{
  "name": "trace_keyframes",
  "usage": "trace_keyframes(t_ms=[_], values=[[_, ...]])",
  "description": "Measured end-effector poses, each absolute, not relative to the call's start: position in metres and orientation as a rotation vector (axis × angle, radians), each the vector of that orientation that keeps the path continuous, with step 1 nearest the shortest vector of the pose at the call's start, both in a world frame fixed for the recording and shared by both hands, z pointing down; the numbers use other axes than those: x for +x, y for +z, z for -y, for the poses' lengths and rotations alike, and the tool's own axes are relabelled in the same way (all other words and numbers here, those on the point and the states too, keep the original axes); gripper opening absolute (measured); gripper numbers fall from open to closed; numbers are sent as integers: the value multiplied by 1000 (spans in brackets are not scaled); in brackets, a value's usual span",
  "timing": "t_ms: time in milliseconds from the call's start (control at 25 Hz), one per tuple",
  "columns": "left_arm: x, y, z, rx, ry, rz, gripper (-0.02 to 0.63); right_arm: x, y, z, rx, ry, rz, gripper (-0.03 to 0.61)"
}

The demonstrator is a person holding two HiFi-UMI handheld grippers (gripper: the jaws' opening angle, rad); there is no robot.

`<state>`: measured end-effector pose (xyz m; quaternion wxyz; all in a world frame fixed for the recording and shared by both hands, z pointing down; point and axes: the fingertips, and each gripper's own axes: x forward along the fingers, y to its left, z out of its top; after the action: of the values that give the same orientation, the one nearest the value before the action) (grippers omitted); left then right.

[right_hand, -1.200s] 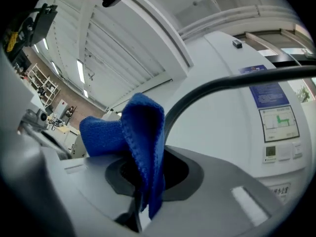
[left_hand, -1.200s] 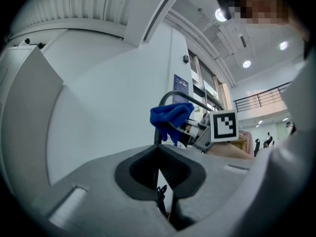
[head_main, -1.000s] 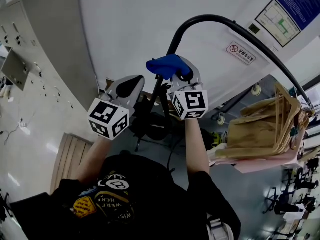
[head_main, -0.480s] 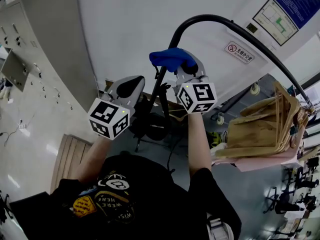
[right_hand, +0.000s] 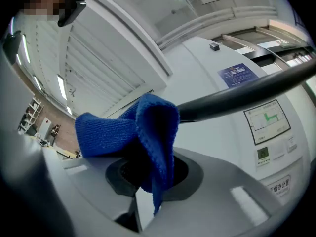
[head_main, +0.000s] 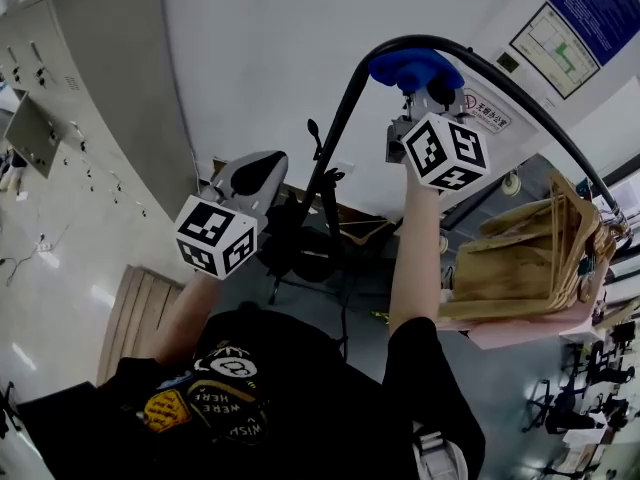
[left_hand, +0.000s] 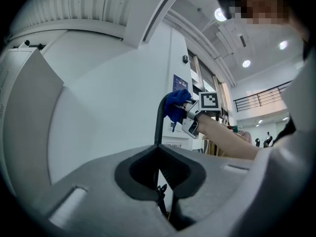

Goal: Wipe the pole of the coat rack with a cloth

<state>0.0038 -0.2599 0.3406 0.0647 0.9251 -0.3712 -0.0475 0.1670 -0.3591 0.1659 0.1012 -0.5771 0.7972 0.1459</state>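
Note:
The coat rack's black pole (head_main: 343, 103) rises from the floor and bends over to the right in an arch. A blue cloth (head_main: 412, 66) sits on top of the arch, with my right gripper (head_main: 421, 85) shut on it and pressing it to the pole. In the right gripper view the cloth (right_hand: 143, 127) folds over the jaws, and the pole (right_hand: 247, 90) runs off to the right behind it. My left gripper (head_main: 262, 168) hangs lower, left of the pole's upright part, jaws shut on nothing. From the left gripper view, the pole (left_hand: 158, 122) and cloth (left_hand: 175, 106) stand ahead.
Brown paper bags (head_main: 530, 258) hang from the rack's far end at the right. A grey cabinet (head_main: 80, 88) stands at the left, and a white wall with a sign (head_main: 485, 106) and poster (head_main: 560, 18) is behind. A wooden board (head_main: 140, 313) lies on the floor.
My right gripper has slid the blue cloth up and to the right along the pole, from the bend to the top of the arch. The left gripper has stayed put.

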Motion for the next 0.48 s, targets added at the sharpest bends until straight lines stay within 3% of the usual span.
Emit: trace_keyframes(t_ms=[240,480], values=[[2,342,261,2785,-137,1109,3,134,195,352,-1652,467,-2471,55],[2,346,262,2784,-130,1098,3,92,278,326,-1609,638,-2696,57]])
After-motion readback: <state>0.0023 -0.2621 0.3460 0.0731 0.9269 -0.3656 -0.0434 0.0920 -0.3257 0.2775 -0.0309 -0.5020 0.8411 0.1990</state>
